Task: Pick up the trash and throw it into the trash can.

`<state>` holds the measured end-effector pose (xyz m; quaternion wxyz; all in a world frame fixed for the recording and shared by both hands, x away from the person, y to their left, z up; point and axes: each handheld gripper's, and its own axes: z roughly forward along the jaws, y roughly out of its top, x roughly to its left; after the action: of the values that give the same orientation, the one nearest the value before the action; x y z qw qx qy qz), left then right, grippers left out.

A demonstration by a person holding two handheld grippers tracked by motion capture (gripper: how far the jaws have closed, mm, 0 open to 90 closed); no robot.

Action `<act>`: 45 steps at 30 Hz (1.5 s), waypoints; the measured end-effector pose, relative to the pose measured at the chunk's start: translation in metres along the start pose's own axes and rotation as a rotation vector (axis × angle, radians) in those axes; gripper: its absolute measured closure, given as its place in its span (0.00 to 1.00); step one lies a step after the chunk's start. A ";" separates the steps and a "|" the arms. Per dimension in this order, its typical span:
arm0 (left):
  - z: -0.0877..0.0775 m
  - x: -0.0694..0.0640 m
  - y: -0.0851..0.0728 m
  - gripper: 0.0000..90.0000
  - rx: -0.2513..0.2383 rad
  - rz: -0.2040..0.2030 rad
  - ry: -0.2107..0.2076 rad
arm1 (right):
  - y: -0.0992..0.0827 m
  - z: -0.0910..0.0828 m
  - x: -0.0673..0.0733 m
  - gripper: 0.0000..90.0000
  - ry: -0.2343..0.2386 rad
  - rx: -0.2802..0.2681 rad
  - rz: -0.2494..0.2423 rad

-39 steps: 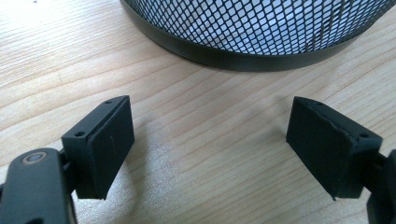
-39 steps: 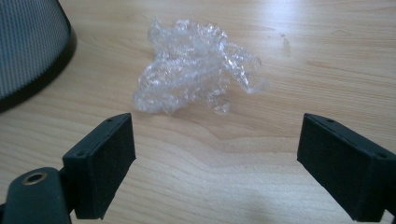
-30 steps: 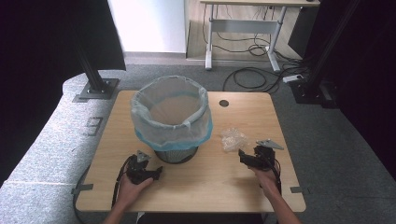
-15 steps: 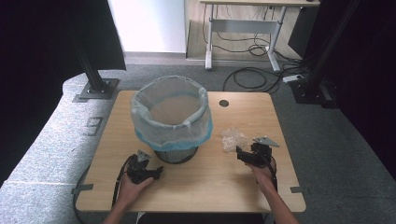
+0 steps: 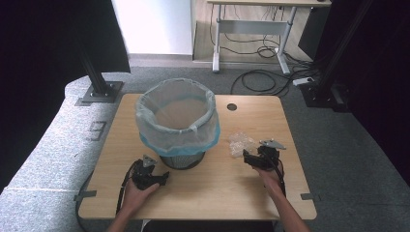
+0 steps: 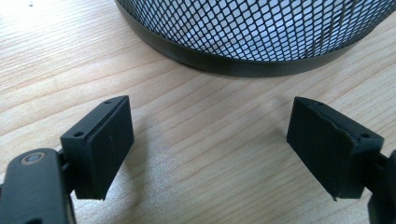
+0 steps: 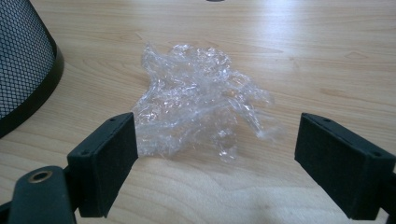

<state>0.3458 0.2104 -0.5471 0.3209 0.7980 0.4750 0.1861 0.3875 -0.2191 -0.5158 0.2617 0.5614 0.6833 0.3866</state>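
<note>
Wooden table (image 5: 203,186), right gripper (image 7: 217,158) fingers wide before crumpled plastic (image 7: 196,100), left gripper (image 6: 210,144) wide, low beside bin (image 6: 252,32)

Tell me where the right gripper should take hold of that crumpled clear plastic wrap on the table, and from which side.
Grip the crumpled clear plastic wrap across its thick, bunched middle, probably coming in low from the person's side, as the right gripper already points. Its open jaws straddle the near edge. The thin wisps trailing at the edges would likely slip out. The black mesh bin stands apart to one side, so the approach looks free.
</note>
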 end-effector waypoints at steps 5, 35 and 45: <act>0.000 0.000 0.000 0.16 0.000 0.000 0.000 | 0.004 0.011 0.006 0.14 0.005 0.010 -0.025; 0.000 -0.001 0.000 0.16 0.000 -0.002 0.003 | 0.002 0.040 -0.001 0.72 0.028 0.075 -0.066; 0.000 -0.001 0.000 0.16 0.000 -0.001 0.003 | 0.004 0.038 -0.006 0.73 0.032 0.059 -0.071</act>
<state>0.3459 0.2096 -0.5471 0.3205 0.7974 0.4760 0.1870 0.4209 -0.2153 -0.5345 0.2475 0.5381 0.7179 0.3658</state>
